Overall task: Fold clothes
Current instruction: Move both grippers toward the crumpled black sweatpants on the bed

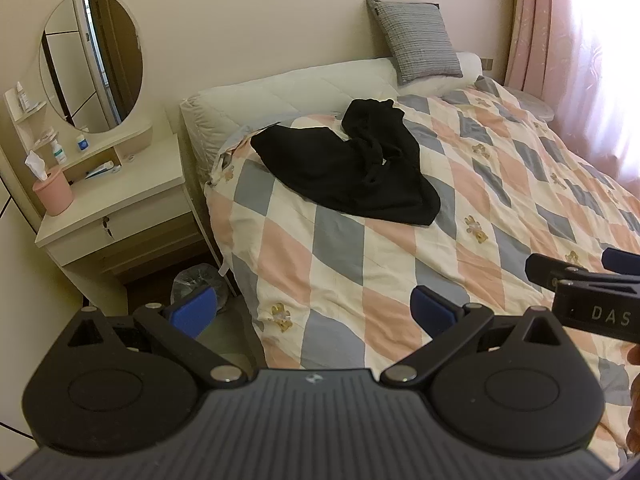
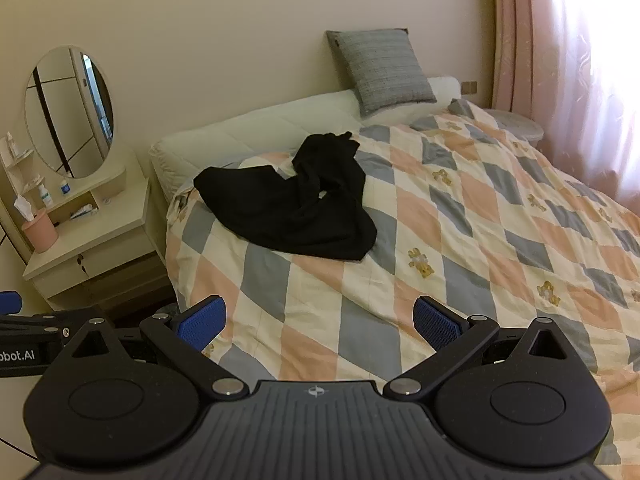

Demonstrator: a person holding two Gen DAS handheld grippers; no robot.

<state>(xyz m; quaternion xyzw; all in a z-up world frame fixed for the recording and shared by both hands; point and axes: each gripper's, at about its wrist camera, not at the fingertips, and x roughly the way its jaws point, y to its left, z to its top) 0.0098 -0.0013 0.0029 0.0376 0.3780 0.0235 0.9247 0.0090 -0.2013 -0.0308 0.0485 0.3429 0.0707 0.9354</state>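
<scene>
We've got both grippers spread wide with nothing between the blue pads — left gripper [image 1: 314, 312] and right gripper [image 2: 318, 322] hang over the near edge of the checked quilt [image 2: 460, 248]. Black garment [image 1: 352, 168] lies crumpled mid-frame, well apart from both, toward the headboard — grey cushion [image 1: 416, 38] beyond it, upper right

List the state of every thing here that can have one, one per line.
Left hand-held gripper: open, empty.
Right hand-held gripper: open, empty.
Black garment: crumpled, unfolded, on the quilt.
Quilt: spread over the bed.
Grey cushion: propped against the wall.
Drawer: shut, key in lock.
Curtain: drawn.
</scene>
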